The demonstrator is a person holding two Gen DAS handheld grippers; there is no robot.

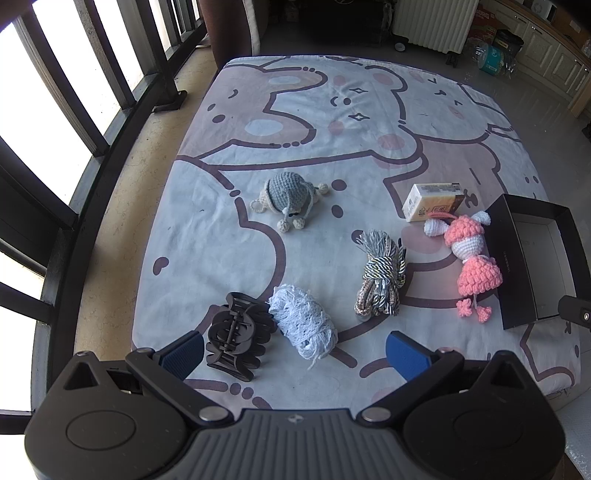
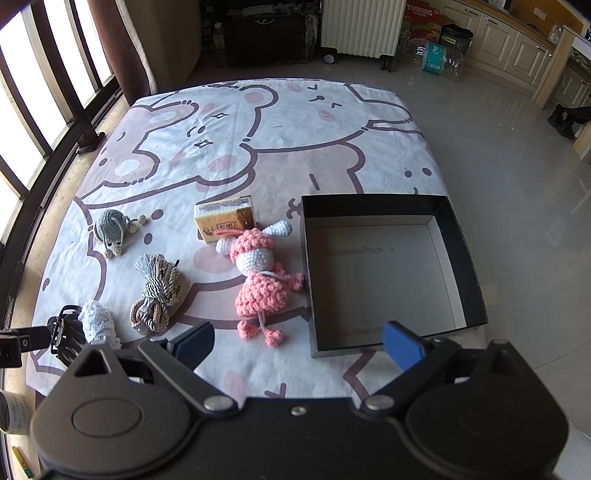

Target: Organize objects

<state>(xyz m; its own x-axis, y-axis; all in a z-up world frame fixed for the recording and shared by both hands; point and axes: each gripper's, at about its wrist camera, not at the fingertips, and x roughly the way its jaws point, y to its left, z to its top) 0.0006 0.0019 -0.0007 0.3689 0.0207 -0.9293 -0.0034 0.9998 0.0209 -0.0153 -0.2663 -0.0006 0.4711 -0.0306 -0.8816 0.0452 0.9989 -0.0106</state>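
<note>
A black open box (image 2: 458, 251) with a pale inside sits at the table's right; it also shows in the left wrist view (image 1: 517, 254). Left of it lie a pink crochet doll (image 2: 258, 280) (image 1: 472, 254), a tan tissue pack (image 2: 225, 218) (image 1: 432, 201), a bundle of cords (image 2: 157, 291) (image 1: 382, 280), a grey crochet toy (image 2: 110, 229) (image 1: 288, 199), white lace (image 2: 98, 321) (image 1: 303, 325) and a black hair claw (image 1: 232, 336) (image 2: 66, 334). My left gripper (image 1: 293, 354) is open, just before the claw and lace. My right gripper (image 2: 297, 345) is open, near the box's front left corner.
The table carries a cartoon bear cloth (image 2: 295, 147). A dark window railing (image 1: 110, 110) runs along the left. A white radiator (image 2: 362, 26), cabinets and clutter stand on the tiled floor beyond. A jar (image 2: 13, 411) sits at the lower left.
</note>
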